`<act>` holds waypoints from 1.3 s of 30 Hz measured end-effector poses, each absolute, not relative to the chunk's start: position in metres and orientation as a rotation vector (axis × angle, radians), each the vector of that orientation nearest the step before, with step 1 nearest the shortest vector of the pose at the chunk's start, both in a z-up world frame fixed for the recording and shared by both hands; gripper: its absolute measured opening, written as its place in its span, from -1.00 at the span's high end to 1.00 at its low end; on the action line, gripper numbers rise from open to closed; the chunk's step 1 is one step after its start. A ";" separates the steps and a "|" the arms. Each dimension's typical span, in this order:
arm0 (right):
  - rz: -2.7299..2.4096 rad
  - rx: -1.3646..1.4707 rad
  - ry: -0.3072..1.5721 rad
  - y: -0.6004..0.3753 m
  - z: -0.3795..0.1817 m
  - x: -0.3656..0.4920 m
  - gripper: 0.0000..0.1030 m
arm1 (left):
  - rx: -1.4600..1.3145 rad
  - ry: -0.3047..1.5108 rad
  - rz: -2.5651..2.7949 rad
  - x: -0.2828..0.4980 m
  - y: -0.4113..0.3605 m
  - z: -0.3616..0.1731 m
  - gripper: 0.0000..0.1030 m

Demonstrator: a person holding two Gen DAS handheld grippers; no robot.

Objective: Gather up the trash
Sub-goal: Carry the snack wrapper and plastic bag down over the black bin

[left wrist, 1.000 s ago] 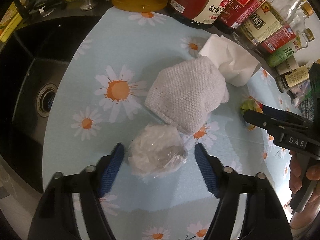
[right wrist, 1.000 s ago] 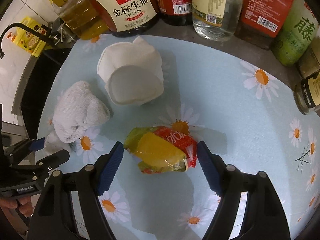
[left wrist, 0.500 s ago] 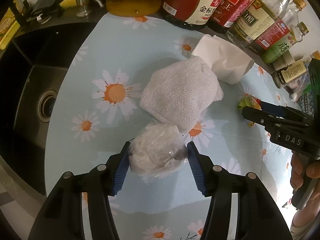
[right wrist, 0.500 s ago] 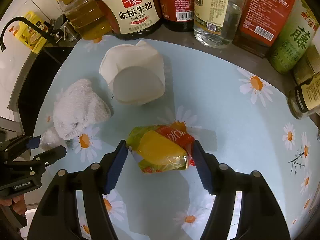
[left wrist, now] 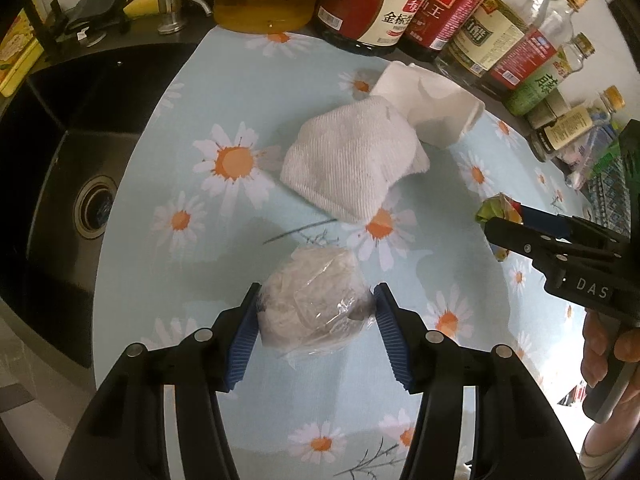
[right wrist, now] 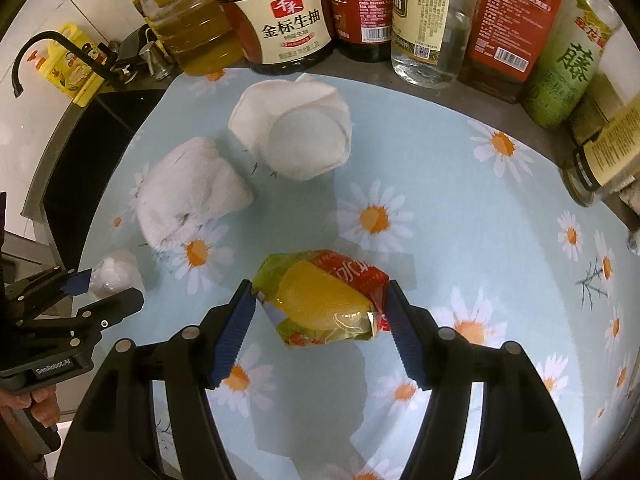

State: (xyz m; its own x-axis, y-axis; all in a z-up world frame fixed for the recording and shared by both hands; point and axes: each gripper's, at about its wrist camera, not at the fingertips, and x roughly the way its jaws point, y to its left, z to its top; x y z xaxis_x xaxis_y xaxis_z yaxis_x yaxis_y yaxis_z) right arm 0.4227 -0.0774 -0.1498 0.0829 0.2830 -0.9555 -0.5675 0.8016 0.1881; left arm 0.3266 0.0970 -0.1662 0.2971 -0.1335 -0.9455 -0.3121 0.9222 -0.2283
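My left gripper (left wrist: 316,308) is shut on a crumpled clear plastic wad (left wrist: 314,298), held off the daisy-print mat (left wrist: 248,92). My right gripper (right wrist: 320,300) is shut on a yellow, green and red snack wrapper (right wrist: 324,300), raised above the mat. A balled white cloth (left wrist: 352,164) lies beyond the left gripper, with a crumpled white paper cup (left wrist: 432,100) behind it. Both show in the right wrist view: the cloth (right wrist: 188,196) at left, the cup (right wrist: 296,136) further back. The left gripper (right wrist: 80,292) shows at the left edge there.
A row of sauce and oil bottles (right wrist: 360,4) lines the back of the mat. A black sink (left wrist: 64,184) with a drain lies to the left of the mat. A faucet (right wrist: 28,56) and yellow packet stand at the far left.
Both grippers have closed from open onto their items, the left on the plastic wad, the right on the snack wrapper, and both have lifted them slightly off the mat.
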 end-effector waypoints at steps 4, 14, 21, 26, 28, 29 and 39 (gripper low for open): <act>0.636 -0.246 1.338 -0.085 -0.141 0.404 -0.27 | -0.401 1.268 0.110 0.314 0.093 -0.163 -0.05; 0.608 -0.218 1.332 -0.098 -0.126 0.356 -0.27 | -0.383 1.242 0.066 0.276 0.081 -0.151 -0.05; 0.603 -0.209 1.327 -0.098 -0.117 0.317 -0.27 | -0.382 1.227 0.044 0.242 0.079 -0.145 -0.05; 0.609 -0.200 1.320 -0.096 -0.110 0.286 -0.27 | -0.377 1.217 0.033 0.215 0.080 -0.140 -0.05; 0.612 -0.194 1.320 -0.094 -0.109 0.275 -0.27 | -0.376 1.214 0.029 0.203 0.081 -0.138 -0.05; 0.614 -0.192 1.319 -0.093 -0.109 0.269 -0.27 | -0.376 1.213 0.027 0.198 0.081 -0.137 -0.05; 0.634 -0.174 1.331 -0.085 -0.109 0.217 -0.27 | -0.376 1.212 0.020 0.147 0.085 -0.138 -0.05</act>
